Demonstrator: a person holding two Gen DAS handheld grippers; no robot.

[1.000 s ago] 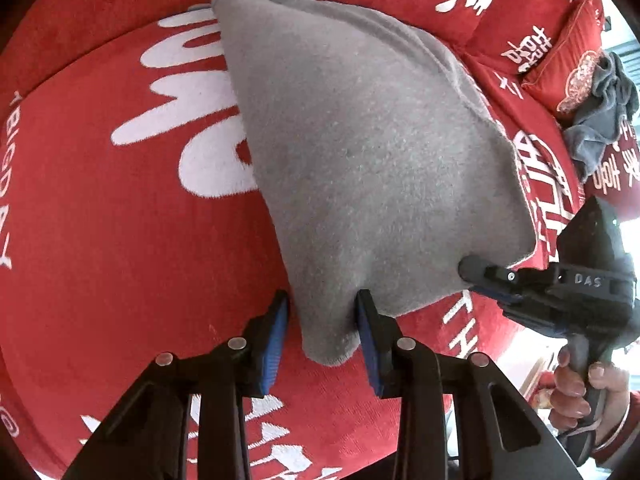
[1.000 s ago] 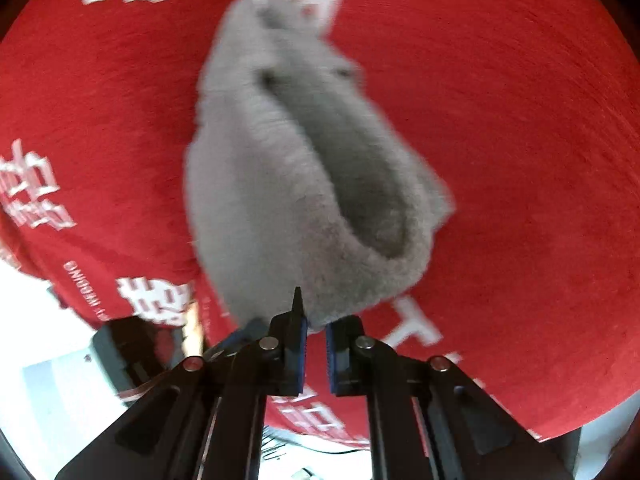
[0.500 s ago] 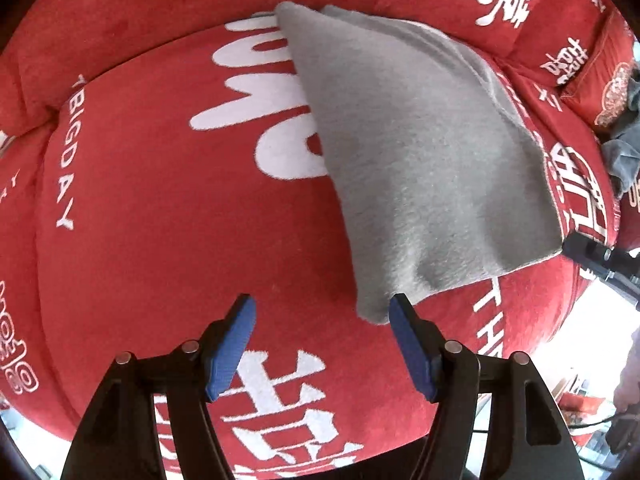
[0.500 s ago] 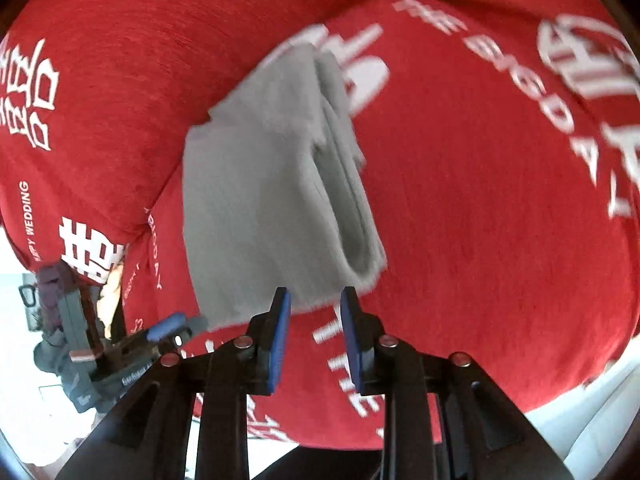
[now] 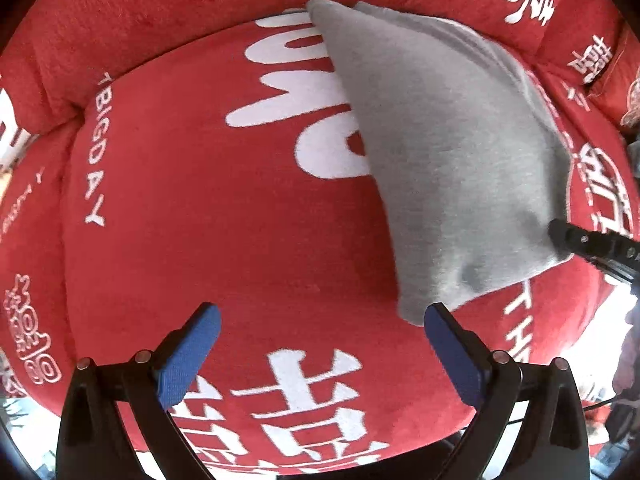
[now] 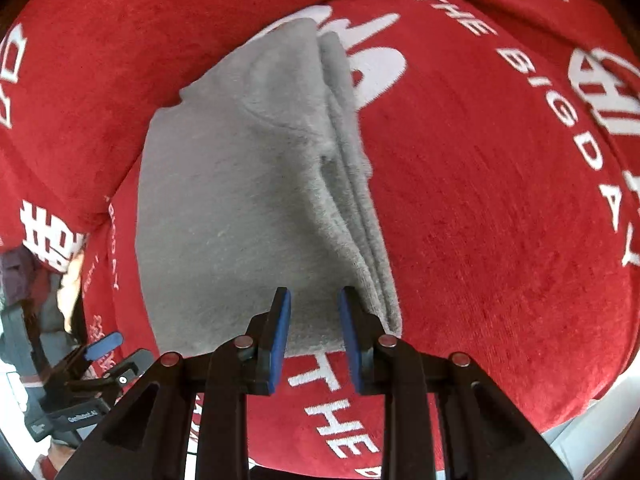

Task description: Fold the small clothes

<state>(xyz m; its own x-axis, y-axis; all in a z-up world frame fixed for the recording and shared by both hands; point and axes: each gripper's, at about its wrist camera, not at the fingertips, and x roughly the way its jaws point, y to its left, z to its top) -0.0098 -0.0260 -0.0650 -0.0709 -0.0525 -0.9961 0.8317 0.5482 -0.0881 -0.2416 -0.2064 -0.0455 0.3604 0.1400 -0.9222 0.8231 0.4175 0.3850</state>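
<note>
A grey cloth (image 5: 440, 140) lies folded on the red sofa seat (image 5: 200, 200), its stacked layers showing along the right edge of the cloth (image 6: 240, 200) in the right wrist view. My left gripper (image 5: 320, 340) points down at the seat just left of the cloth's near corner. Its jaws are opening wide with nothing between them. My right gripper (image 6: 314, 320) hovers over the cloth's near edge, open by a narrow gap, its pads off the fabric. One right finger (image 5: 592, 244) shows at the cloth's right corner.
The seat is covered in red plush with white lettering, and the sofa back (image 5: 160, 20) rises behind it. A red pillow (image 5: 616, 88) sits at the far right. The seat's front edge (image 6: 580, 412) drops off close to both grippers. The left gripper (image 6: 108, 356) appears low left in the right wrist view.
The left jaws spread apart and let go of the cloth's corner. The right jaws opened a little, released the edge and drew back upward. The cloth now lies flat.
</note>
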